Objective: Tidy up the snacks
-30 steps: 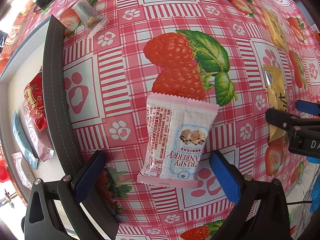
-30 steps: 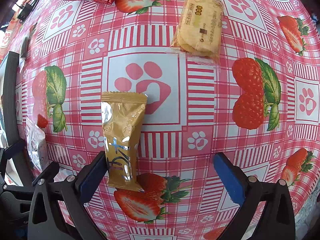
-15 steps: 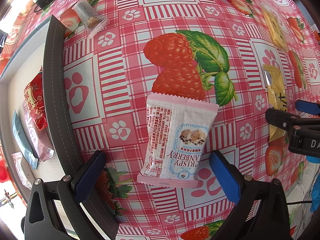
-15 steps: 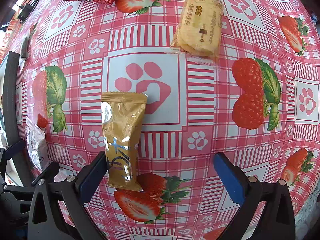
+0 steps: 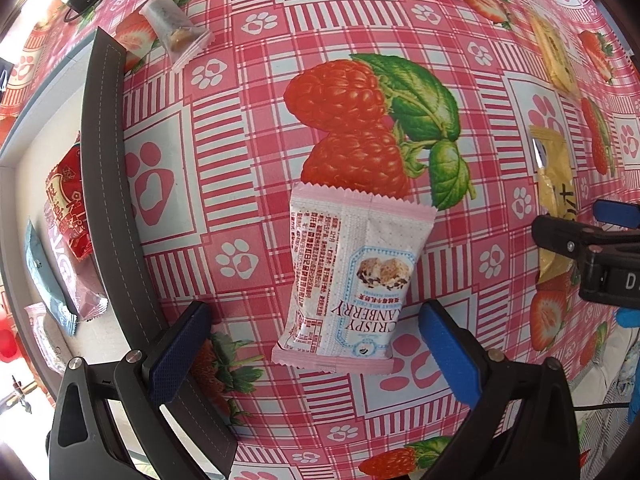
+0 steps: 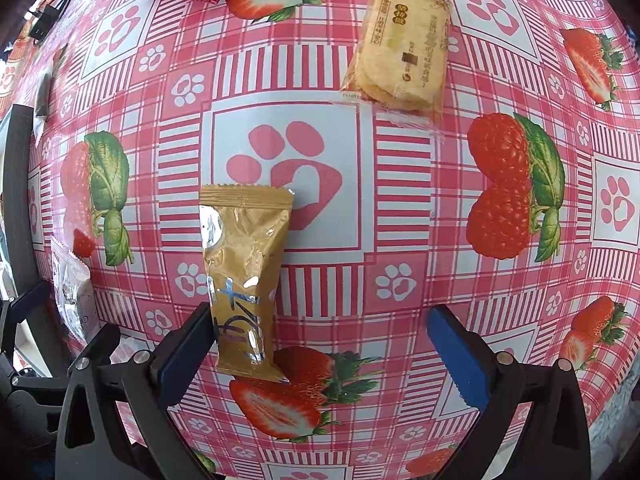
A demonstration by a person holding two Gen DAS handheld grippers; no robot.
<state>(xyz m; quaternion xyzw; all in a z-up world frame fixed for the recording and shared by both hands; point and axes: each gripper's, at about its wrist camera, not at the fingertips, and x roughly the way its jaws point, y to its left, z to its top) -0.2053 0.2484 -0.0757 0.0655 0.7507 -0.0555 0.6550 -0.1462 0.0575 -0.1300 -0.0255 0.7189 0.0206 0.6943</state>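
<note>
Left tool (image 5: 316, 344) spread wide, empty, straddling the pink packet (image 5: 352, 280), which lies flat on the worktop (image 5: 248, 152) beside the tray (image 5: 106, 184).

Right tool (image 6: 316, 354) also released; gold packet (image 6: 244, 272) sits against its left finger (image 6: 184, 356), off-centre.

Risks: closing here likely shoves or pinches the gold packet's edge; slick film may slip; tools are close and may collide.

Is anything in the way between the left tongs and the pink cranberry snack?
Nothing visible. The left tongs are open with the pink cranberry snack lying flat on the tablecloth right between the pads, nothing on top of it.
</note>
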